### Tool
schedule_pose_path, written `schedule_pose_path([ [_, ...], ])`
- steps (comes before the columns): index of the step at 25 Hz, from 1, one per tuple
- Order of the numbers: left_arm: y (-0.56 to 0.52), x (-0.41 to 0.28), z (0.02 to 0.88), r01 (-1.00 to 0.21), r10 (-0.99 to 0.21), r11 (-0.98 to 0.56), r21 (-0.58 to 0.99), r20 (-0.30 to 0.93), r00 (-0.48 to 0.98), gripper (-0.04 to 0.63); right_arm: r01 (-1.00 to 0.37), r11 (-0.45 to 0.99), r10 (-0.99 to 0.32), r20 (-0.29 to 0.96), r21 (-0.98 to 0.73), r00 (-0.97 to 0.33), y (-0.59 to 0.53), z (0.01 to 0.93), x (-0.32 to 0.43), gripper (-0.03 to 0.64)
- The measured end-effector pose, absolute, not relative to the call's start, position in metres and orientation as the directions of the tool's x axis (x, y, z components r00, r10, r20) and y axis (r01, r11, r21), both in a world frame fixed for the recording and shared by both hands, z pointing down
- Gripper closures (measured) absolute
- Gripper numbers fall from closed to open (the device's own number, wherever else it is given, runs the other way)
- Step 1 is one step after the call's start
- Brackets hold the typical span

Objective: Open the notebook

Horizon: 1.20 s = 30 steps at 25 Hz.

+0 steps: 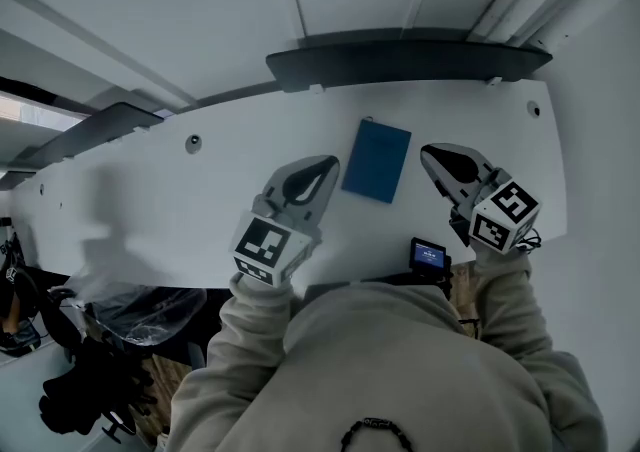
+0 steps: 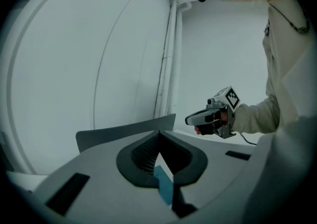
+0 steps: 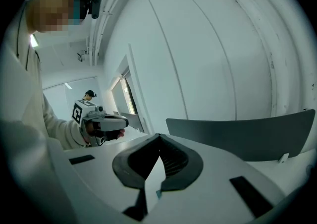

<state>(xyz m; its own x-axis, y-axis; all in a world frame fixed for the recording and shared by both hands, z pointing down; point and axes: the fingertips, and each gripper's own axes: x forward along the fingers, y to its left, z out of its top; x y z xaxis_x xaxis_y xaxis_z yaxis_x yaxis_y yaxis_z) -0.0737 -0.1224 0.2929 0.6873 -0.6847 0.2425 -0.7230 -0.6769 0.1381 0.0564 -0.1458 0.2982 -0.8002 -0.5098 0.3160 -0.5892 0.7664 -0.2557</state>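
A closed blue notebook (image 1: 376, 161) lies flat on the white table (image 1: 180, 205), towards its far edge. My left gripper (image 1: 330, 162) hovers just left of the notebook, jaws shut with nothing between them. My right gripper (image 1: 428, 152) hovers just right of it, also shut and empty. In the left gripper view the jaw tips meet (image 2: 159, 133), the notebook (image 2: 163, 183) shows below them, and the right gripper (image 2: 213, 115) is across. In the right gripper view the tips meet (image 3: 159, 136); the left gripper (image 3: 101, 121) faces it.
A small black device with a blue screen (image 1: 429, 255) sits at the table's near edge by my body. A dark chair back (image 1: 400, 60) stands behind the far edge. Round cable holes (image 1: 193, 143) mark the tabletop. Dark bags (image 1: 110, 380) lie on the floor at lower left.
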Motion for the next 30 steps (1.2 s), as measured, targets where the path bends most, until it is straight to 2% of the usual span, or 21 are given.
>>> schedule_pose_path([
  [20,-0.138,-0.044,0.343,-0.694,-0.624,-0.677,0.245,0.308,0.718,0.597,-0.610,0.722,-0.508,0.349,-0.325,-0.787,-0.160,0.354,0.072,0.597],
  [30,-0.140,-0.039,0.346,-0.691,-0.624,-0.676,0.256,0.299,0.722,0.597,-0.603,0.722,-0.498,0.351,-0.340,-0.793,-0.158,0.364,0.073,0.597],
])
